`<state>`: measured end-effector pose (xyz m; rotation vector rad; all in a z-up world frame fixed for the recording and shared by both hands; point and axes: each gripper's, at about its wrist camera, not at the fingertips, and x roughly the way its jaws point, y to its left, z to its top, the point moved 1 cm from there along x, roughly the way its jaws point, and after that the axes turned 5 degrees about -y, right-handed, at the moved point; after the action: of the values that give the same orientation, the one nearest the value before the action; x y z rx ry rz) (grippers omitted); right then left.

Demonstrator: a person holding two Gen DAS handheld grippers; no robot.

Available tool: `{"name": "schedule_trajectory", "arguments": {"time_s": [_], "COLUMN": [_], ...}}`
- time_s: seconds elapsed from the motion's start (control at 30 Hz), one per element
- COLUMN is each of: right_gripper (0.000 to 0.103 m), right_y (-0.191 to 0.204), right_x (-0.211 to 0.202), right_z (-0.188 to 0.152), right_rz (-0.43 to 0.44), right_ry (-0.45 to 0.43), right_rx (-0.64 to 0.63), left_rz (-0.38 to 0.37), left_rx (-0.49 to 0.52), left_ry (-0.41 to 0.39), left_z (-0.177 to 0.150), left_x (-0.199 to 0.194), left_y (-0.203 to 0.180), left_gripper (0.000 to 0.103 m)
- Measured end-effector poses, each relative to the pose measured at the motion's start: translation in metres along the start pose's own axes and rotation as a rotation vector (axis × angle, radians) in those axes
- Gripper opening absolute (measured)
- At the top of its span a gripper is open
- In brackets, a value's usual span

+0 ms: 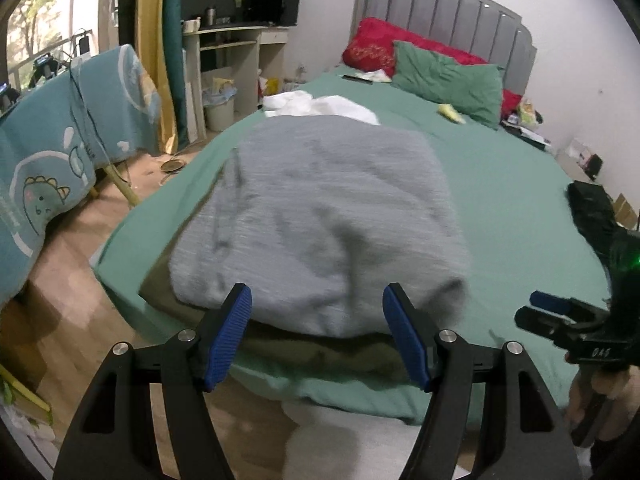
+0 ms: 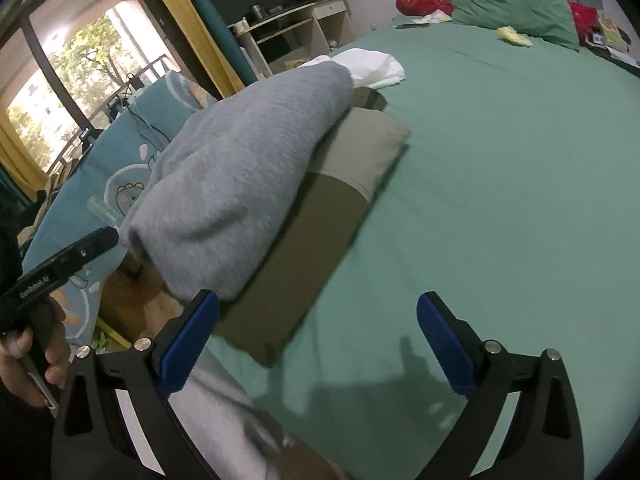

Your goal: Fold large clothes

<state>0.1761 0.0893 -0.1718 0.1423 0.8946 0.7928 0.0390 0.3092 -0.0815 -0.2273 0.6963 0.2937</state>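
A folded grey garment (image 1: pixel 320 216) lies on a folded olive garment (image 1: pixel 320 350) near the foot edge of the green bed (image 1: pixel 512 208). My left gripper (image 1: pixel 317 300) hovers open just in front of the grey fold, with nothing between its blue pads. In the right wrist view the grey garment (image 2: pixel 240 168) covers the left part of the olive garment (image 2: pixel 320 240). My right gripper (image 2: pixel 318 304) stands wide open over the olive garment's near corner and bare sheet, holding nothing. Each gripper shows in the other's view: right gripper (image 1: pixel 536 310), left gripper (image 2: pixel 106 240), hand-held.
A crumpled white cloth (image 1: pixel 320 106) lies behind the stack. Green pillow (image 1: pixel 448 80) and red pillow (image 1: pixel 372 48) sit at the headboard. A blue dinosaur blanket (image 1: pixel 60 140) hangs at the left over wooden floor. A dark garment (image 1: pixel 592 208) lies at the bed's right edge.
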Motion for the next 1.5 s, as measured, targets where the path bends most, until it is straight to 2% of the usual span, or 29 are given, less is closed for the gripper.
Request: {"name": "schedule_trajectory", "arguments": {"time_s": [0.1, 0.47, 0.7, 0.97, 1.13, 1.5], "right_gripper": [0.098, 0.099, 0.099, 0.099, 0.099, 0.099], "right_y": [-0.012, -0.074, -0.111, -0.149, -0.165, -0.164], "right_x": [-0.017, -0.085, -0.126, -0.194, -0.237, -0.315], "right_z": [-0.01, -0.042, -0.046, -0.045, -0.046, -0.043], "right_rz": [-0.013, -0.086, -0.138, -0.204, -0.266, -0.408], "right_ry": [-0.006, -0.069, -0.132, -0.225, -0.284, -0.412], "right_rx": [0.015, 0.133, 0.219, 0.271, 0.277, 0.215], "left_rz": [0.009, -0.06, -0.091, -0.138, -0.112, -0.135], "left_rx": [0.044, 0.102, 0.159, 0.15, 0.182, 0.184], "left_ry": [-0.003, 0.011, -0.017, -0.053, -0.097, -0.202], "left_z": [-0.007, -0.028, -0.028, -0.02, -0.013, 0.009], "left_x": [-0.008, -0.029, -0.045, -0.065, -0.084, -0.132], "left_y": [-0.025, -0.106, -0.155, -0.187, -0.204, -0.227], "left_gripper": [0.072, 0.072, 0.072, 0.072, 0.072, 0.072]}}
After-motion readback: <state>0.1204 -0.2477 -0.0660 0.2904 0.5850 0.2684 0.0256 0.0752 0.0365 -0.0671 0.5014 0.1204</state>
